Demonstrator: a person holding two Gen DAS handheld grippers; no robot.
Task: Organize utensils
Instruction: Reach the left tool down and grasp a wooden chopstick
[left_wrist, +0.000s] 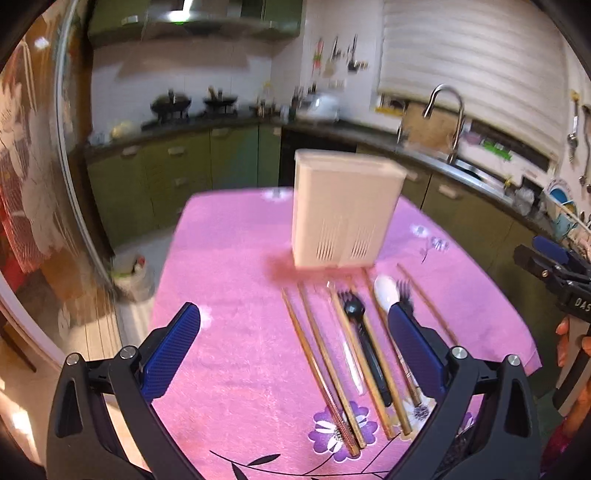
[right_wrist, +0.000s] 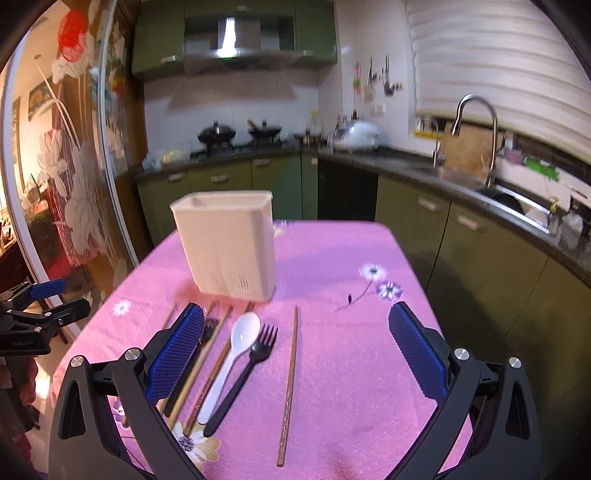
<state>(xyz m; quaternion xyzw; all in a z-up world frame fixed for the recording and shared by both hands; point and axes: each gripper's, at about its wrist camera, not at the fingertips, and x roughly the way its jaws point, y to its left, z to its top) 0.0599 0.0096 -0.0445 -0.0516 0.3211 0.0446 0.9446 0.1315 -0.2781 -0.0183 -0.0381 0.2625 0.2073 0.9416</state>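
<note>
A cream plastic utensil holder (left_wrist: 341, 212) (right_wrist: 227, 243) stands upright on the pink tablecloth (left_wrist: 236, 295) (right_wrist: 351, 350). In front of it lie several wooden chopsticks (left_wrist: 321, 365) (right_wrist: 290, 384), a white spoon (left_wrist: 385, 291) (right_wrist: 231, 358), a black fork (right_wrist: 245, 380) and a black spoon (left_wrist: 364, 339). My left gripper (left_wrist: 295, 328) is open and empty above the near table, the utensils between its fingers. My right gripper (right_wrist: 295, 332) is open and empty above the spoon, fork and a lone chopstick. Each gripper shows at the other view's edge: the right gripper (left_wrist: 554, 269), the left gripper (right_wrist: 44, 302).
The table stands in a kitchen with green cabinets (right_wrist: 280, 184), a stove with pans (right_wrist: 240, 134), and a sink with a tall faucet (right_wrist: 476, 136) on the right. A painted glass door (right_wrist: 74, 166) is at the left. A person's hand (left_wrist: 570, 347) shows at right.
</note>
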